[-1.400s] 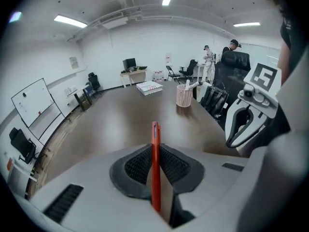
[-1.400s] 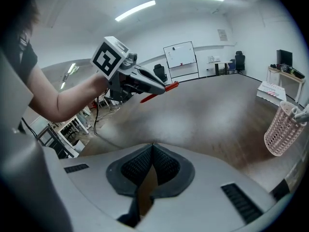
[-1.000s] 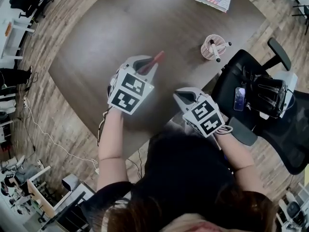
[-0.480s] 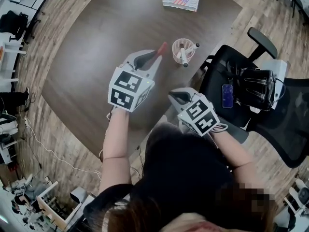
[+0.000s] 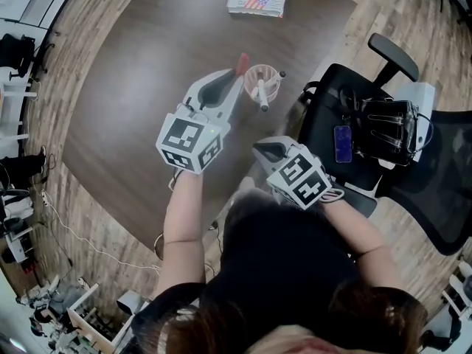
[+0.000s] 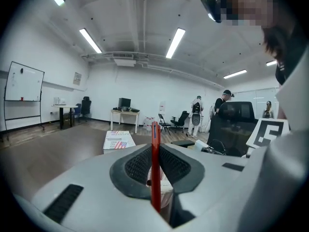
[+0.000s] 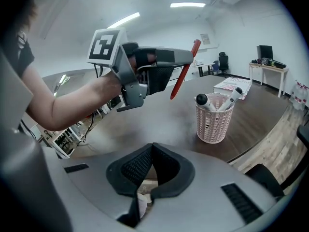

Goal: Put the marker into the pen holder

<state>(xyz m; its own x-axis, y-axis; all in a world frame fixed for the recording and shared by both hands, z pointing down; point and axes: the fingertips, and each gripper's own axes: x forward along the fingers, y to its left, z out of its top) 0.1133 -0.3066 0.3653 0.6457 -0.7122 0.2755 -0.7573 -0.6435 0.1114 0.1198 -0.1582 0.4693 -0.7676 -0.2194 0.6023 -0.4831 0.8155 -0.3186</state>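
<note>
left gripper (image 5: 234, 80) pinches a tilted red marker (image 5: 241, 63) and has carried it across the table (image 5: 133, 87) in the last second. the marker is now just beside the pink pen holder (image 5: 263, 82), not yet inside. right gripper (image 5: 267, 150) has its jaws pressed together, empty.

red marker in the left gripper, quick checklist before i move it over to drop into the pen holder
1. Grip: left gripper shut on the red marker: ok.
2. Marker above the pen holder opening: not ok, it hangs off to one side.
3. Marker upright: not ok, slanted.
4. Room in the holder: ok, two white markers lean inside with space left.
5. Path clear of the right gripper: ok, it is shut, empty and back from the holder.
</note>
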